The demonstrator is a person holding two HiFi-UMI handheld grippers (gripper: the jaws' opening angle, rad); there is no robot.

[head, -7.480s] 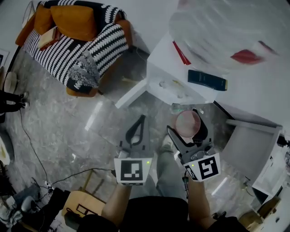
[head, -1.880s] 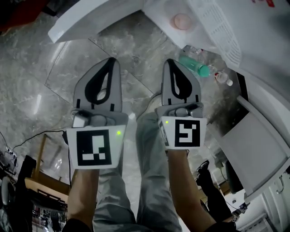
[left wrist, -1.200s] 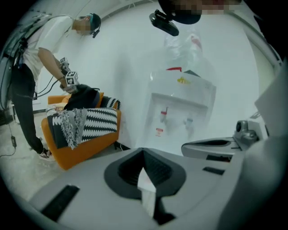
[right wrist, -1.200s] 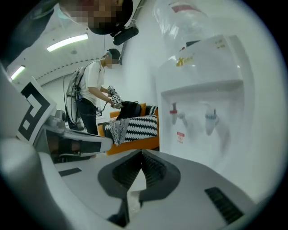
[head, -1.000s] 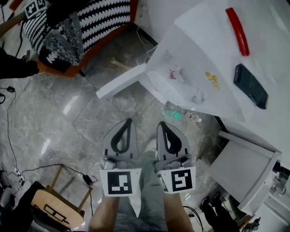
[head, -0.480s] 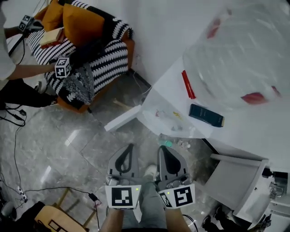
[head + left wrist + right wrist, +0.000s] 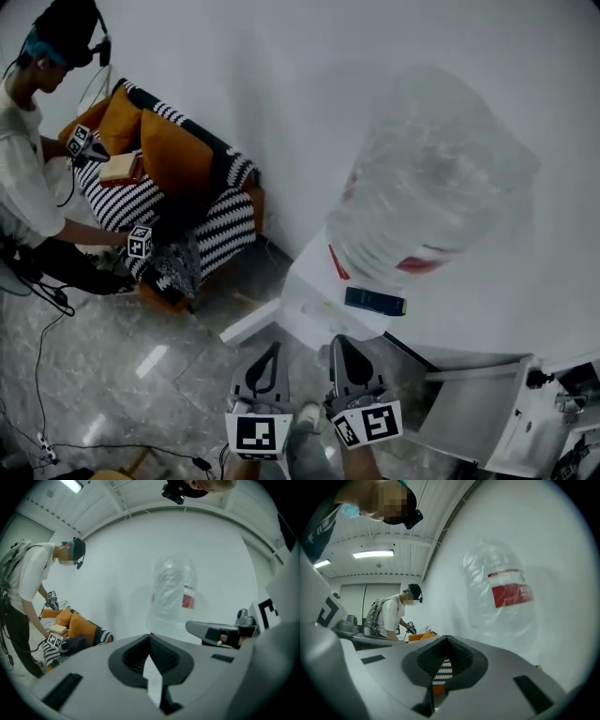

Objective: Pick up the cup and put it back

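Hanging side by side low in the head view, the left tool (image 7: 274,348) and right tool (image 7: 337,341) both have their jaws closed together with nothing between them, tips apart from one another and pointing toward the white surface (image 7: 309,281). The surface's near corner lies just beyond the right tool's tip. A large clear container with a red label (image 7: 431,187) takes up most of the surface; a dark flat box (image 7: 374,301) sits near the front edge, beside a red strip (image 7: 337,263). The cup cannot be made out in any view. A white board (image 7: 251,322) slants from the surface's edge toward the grey floor (image 7: 112,347). Open floor extends left to a striped sofa (image 7: 211,230), where another person (image 7: 28,187) stands.
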